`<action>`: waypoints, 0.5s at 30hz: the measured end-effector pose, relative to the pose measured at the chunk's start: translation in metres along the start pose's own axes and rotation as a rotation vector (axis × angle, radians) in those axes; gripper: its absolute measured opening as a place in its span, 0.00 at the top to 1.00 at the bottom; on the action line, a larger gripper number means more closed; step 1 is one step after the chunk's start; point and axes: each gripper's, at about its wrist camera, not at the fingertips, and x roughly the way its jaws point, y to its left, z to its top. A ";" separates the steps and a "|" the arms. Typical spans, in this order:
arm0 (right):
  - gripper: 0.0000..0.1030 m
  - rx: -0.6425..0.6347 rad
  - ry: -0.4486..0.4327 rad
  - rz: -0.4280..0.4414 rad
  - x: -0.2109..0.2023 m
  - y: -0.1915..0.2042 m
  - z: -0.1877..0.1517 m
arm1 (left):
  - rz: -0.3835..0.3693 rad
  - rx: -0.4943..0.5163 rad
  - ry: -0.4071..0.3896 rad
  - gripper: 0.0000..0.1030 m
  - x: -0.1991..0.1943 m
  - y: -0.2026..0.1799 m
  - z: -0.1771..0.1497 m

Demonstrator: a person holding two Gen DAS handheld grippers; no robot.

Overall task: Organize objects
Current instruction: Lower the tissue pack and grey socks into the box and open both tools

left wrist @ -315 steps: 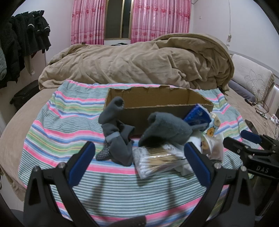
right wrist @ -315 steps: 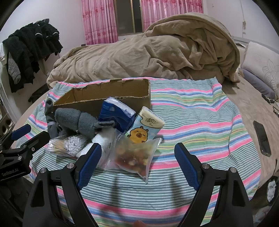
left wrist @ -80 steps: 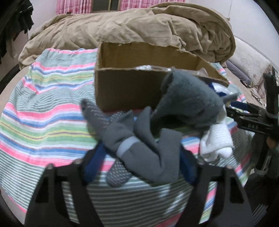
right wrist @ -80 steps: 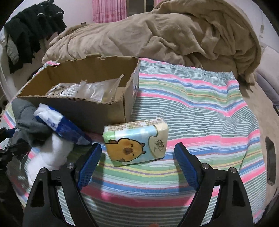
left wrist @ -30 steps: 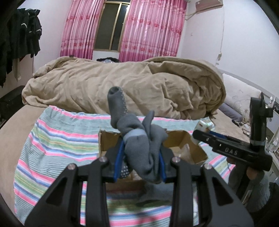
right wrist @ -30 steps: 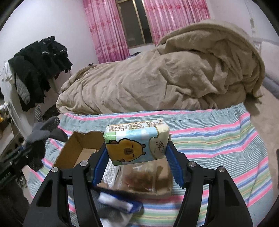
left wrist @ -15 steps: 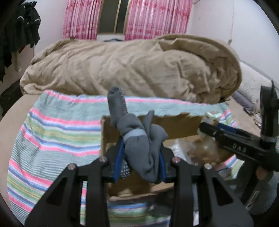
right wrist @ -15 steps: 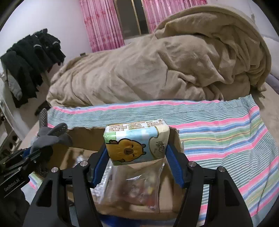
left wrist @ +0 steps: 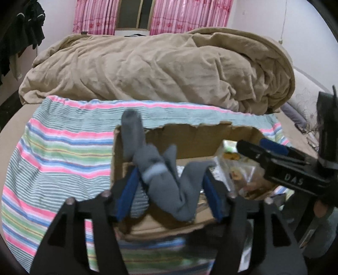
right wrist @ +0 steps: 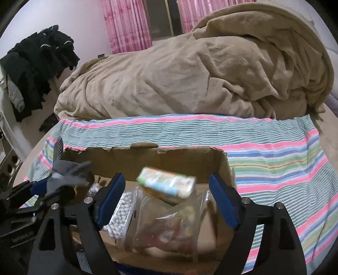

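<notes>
The bundle of soft grey fabric socks [left wrist: 166, 179] is seen between the blue pads of the left gripper [left wrist: 169, 190], directly over the open brown cardboard box [left wrist: 190, 143]; the jaws are parted and the bundle is blurred and sagging, so it is judged to be released or nearly so, though contact with the pads cannot be ruled out. Its long axis runs roughly away from the camera, one toe end sticking up towards the far left box corner. In the right wrist view the small rectangular tissue pack with green-blue print [right wrist: 166, 185] is seen tilted and blurred inside the box, between but apart from the spread blue fingers of the right gripper [right wrist: 166, 198], which is released and holds nothing; the pack lies long side across the jaws, above a clear plastic bag of mixed snacks [right wrist: 166, 228] and beside a clear bag of white cotton swabs [right wrist: 121, 211]. Both grippers are over the box, the left one over its left half, the right one over its right half. The next move is judged to be withdrawal upward from the box. The box is set on a pink, green and blue striped cloth [right wrist: 274, 158] laid on a bed, with a crumpled tan duvet [left wrist: 164, 72] behind, pink curtains [left wrist: 190, 14] at the window and dark clothes [right wrist: 38, 63] hung at the left wall.
</notes>
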 end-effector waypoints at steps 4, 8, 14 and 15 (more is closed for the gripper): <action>0.18 0.039 -0.007 0.022 -0.011 -0.007 0.002 | -0.008 -0.023 -0.016 0.31 -0.015 0.000 0.000; 0.18 0.047 -0.041 0.022 -0.033 -0.011 0.003 | -0.017 -0.045 -0.063 0.28 -0.039 0.005 -0.001; 0.18 0.045 -0.054 0.033 -0.060 -0.013 -0.003 | -0.028 -0.057 -0.098 0.25 -0.068 0.009 -0.010; 0.18 0.039 -0.055 0.032 -0.065 -0.012 -0.004 | -0.030 -0.053 -0.101 0.24 -0.072 0.009 -0.013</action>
